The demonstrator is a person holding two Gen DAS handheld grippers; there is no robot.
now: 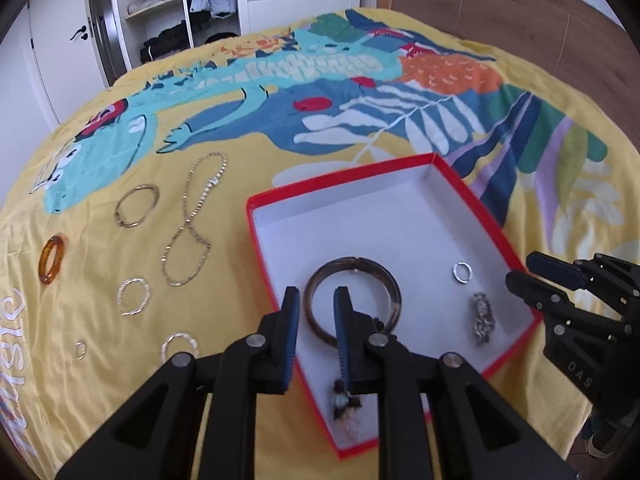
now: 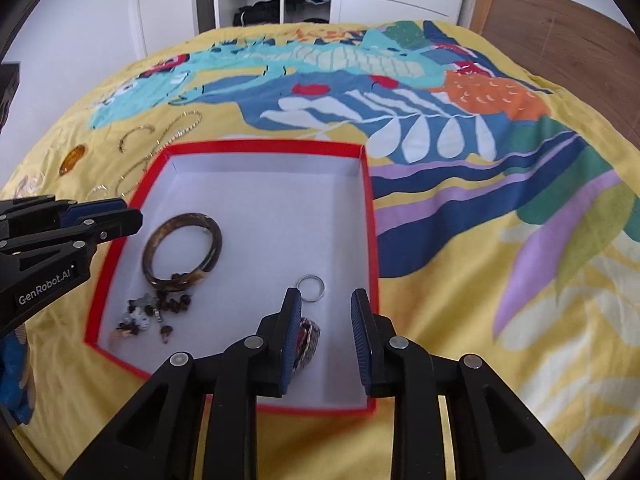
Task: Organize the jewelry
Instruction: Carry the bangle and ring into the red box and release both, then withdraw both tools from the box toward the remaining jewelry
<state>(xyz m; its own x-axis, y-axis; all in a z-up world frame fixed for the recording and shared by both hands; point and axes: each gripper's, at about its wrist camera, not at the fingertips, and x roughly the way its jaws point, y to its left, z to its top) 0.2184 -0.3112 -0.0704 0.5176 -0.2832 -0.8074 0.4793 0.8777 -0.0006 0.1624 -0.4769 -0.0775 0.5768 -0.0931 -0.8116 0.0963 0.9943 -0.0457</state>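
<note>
Jewelry is split between two places: some pieces already lie in the red box (image 1: 472, 196) on the bed, and the rest lie loose on the yellow bedspread (image 1: 248, 432) to its left. Inside the box you have a dark bangle (image 1: 387, 276), a beaded piece with small charms (image 2: 152, 312), a small silver ring (image 1: 462, 271) and a chunky silver chain piece (image 1: 483, 319). Your left tool (image 1: 314, 304) hangs over the near left part of the box with its jaws a little apart and nothing between them; the bangle lies below them, not gripped. Your right tool (image 2: 326, 308) hovers over the near right part, jaws parted somewhat wider and empty too, with the chain piece just under its left finger. I judge that you are between drops: both tools are free and a new pick is due. Out on the bedspread wait a long gold chain (image 1: 192, 216), a thin gold bangle (image 1: 137, 205), an amber ring (image 1: 51, 260), two pale twisted rings (image 1: 134, 296) and a tiny piece I cannot make out. Next, your left tool is the nearer one: swing it left clear of the box wall, open wider, and come down straight on one ring, since thin flat pieces on soft cloth may slip or snag.
</note>
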